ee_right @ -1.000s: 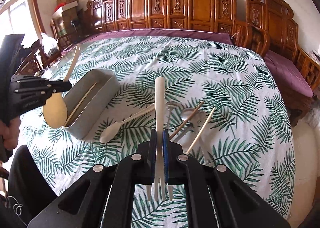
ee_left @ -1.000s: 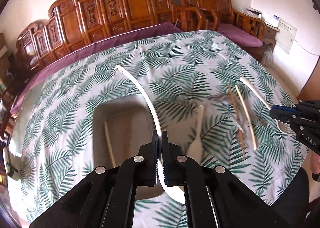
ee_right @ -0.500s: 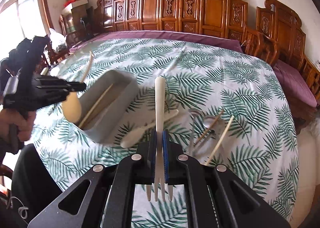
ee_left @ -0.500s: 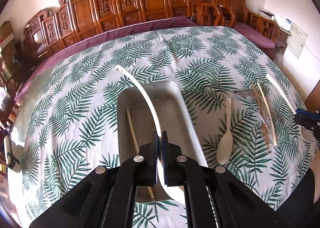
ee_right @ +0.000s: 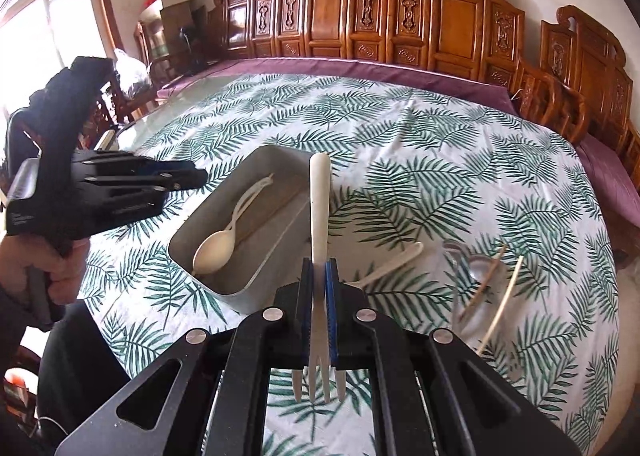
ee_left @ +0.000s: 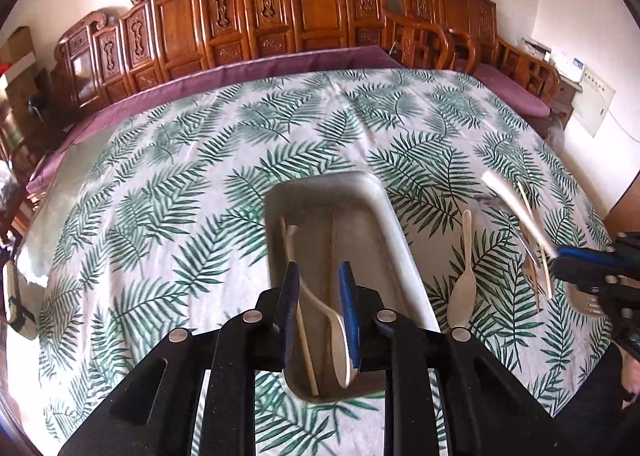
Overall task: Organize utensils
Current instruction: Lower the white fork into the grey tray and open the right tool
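My left gripper is open above the grey metal tray. A cream spoon and a chopstick lie inside the tray. In the right wrist view the spoon lies in the tray and the left gripper hovers at its left. My right gripper is shut on a cream fork, handle pointing forward, tines toward the camera, right of the tray. The fork and right gripper show at the right in the left wrist view.
A second cream spoon lies on the leaf-print cloth right of the tray. Chopsticks and metal spoons lie further right. Carved wooden chairs ring the table's far edge.
My left gripper moved over the tray, opened and let go of the cream spoon, which now lies in the tray. My right gripper, still holding the fork, came closer to the tray.
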{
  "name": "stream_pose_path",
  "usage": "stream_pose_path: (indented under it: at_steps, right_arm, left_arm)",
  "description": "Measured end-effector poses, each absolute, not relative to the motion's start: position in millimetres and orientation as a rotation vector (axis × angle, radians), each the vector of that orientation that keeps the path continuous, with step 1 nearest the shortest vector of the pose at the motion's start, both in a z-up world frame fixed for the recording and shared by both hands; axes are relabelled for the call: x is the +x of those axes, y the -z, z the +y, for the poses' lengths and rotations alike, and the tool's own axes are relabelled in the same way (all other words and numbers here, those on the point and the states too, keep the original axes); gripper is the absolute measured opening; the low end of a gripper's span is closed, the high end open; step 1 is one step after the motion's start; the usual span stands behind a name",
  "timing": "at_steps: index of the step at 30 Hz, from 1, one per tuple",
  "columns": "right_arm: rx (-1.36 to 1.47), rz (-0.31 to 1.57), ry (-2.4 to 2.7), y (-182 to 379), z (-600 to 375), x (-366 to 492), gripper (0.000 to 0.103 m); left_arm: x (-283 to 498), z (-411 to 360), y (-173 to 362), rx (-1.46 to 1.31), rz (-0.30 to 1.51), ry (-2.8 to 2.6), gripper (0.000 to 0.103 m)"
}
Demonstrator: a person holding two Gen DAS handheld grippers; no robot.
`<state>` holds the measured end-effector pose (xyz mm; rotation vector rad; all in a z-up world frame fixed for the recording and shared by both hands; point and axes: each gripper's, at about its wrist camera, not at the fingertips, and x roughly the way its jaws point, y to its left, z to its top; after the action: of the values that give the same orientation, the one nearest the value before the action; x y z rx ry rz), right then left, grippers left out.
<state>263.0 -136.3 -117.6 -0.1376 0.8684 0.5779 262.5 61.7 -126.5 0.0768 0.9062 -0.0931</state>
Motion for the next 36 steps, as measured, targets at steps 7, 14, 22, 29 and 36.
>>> stream_pose_path:
  at_steps: [7, 14, 22, 29, 36]
  right_arm:
    - [-0.128, 0.896, -0.608, 127, -94, 273, 0.007]
    - [-0.088, 0.935, -0.619, 139, -58, 285, 0.007]
    - [-0.033, 0.977, -0.603, 150, -36, 305, 0.007]
    - [-0.022, 0.994, -0.586, 158, -25, 315, 0.008]
    - [-0.02, 1.003, -0.58, 164, -20, 320, 0.009]
  left_arm:
    - [241, 93, 113, 0.054, 0.867, 0.088, 0.023]
    - [217, 118, 104, 0.027, 0.83, 0.078, 0.023]
    - [183, 131, 87, 0.019, 0.762, 0.073, 0.023]
    - [166, 139, 80, -0.003, 0.721, 0.045, 0.023]
    - [164, 143, 81, -0.005, 0.708, 0.036, 0.023]
